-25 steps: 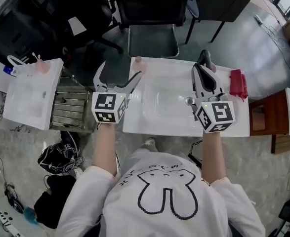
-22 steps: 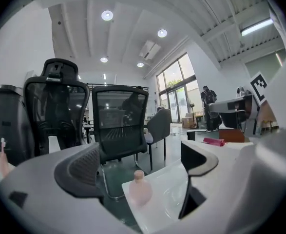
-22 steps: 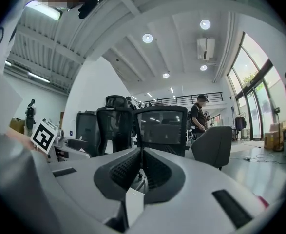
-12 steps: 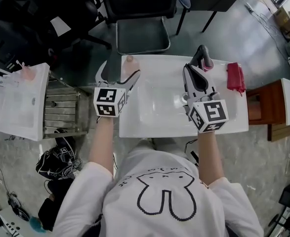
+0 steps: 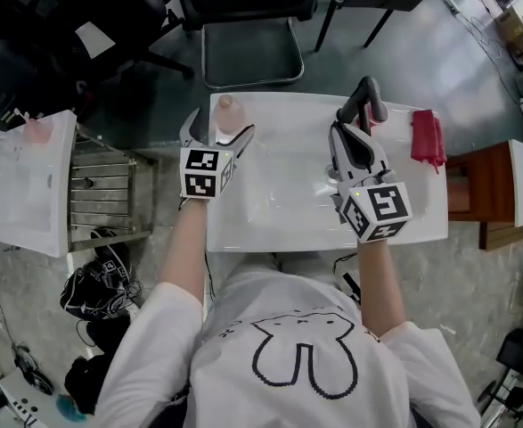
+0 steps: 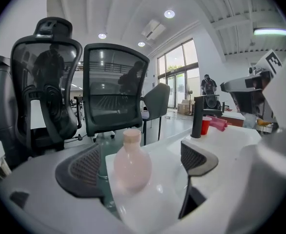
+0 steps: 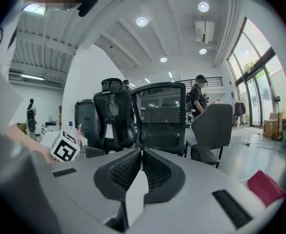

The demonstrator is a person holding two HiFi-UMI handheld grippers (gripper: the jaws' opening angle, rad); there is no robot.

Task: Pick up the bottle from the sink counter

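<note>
A pale pink round-bodied bottle (image 5: 228,112) stands upright at the far left corner of the white sink counter (image 5: 404,226). My left gripper (image 5: 217,132) is open, its jaws reaching to either side of the bottle. In the left gripper view the bottle (image 6: 132,165) stands between the two pads (image 6: 84,172), with gaps on both sides. My right gripper (image 5: 343,137) hovers over the basin near the black faucet (image 5: 364,99). In the right gripper view the right gripper (image 7: 142,165) is shut with nothing in it.
A red cloth (image 5: 426,138) lies at the counter's far right and a red cup (image 6: 206,126) stands by the faucet. A second white basin (image 5: 25,194) and a metal rack (image 5: 101,194) sit to the left. Office chairs (image 5: 243,7) stand behind, a wooden table (image 5: 470,199) to the right.
My left gripper has moved forward, so the bottle now stands between its open jaws. The right gripper stays shut over the basin. The head view has shifted a little.
</note>
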